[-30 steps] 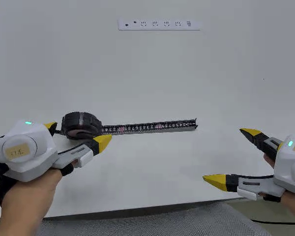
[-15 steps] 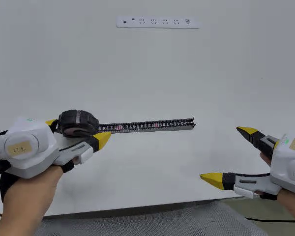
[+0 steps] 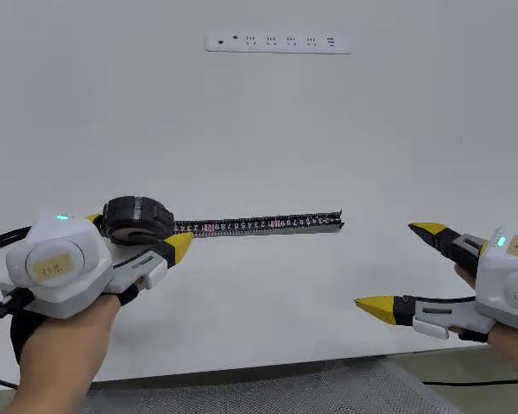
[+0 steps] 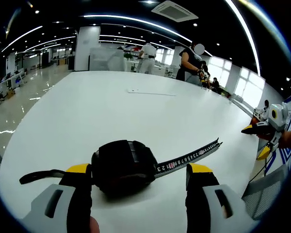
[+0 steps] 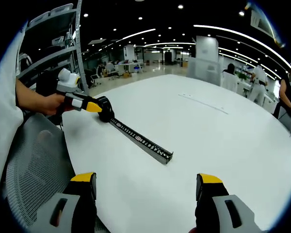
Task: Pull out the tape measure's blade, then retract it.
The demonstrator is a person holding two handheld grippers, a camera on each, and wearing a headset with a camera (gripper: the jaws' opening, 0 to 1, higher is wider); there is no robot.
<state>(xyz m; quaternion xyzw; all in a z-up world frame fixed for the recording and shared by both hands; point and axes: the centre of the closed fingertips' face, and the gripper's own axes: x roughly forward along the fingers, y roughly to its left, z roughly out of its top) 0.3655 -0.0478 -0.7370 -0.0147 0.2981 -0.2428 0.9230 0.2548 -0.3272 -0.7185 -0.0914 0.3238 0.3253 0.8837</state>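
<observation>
Grey mesh chair seat (image 3: 242,392) sat nearest, under the near edge of the white surface (image 3: 268,129).

Left claw (image 3: 135,233) was released, jaws spread wide either side of the black tape measure (image 3: 138,220), which lay on the surface at left. In the left gripper view the case sat between the two yellow tips. One jaw was clearly apart from it, the other close beside it, contact unclear. A black strap (image 4: 36,177) trailed off the case.

Right claw (image 3: 402,266) was also released, jaws wide, grasping nothing, held over the near edge at right, well apart from the tape.

Blade (image 3: 259,224) was drawn out, flat on the surface, running right from the case.

Farthest back on the surface lay a white power strip (image 3: 278,41).
</observation>
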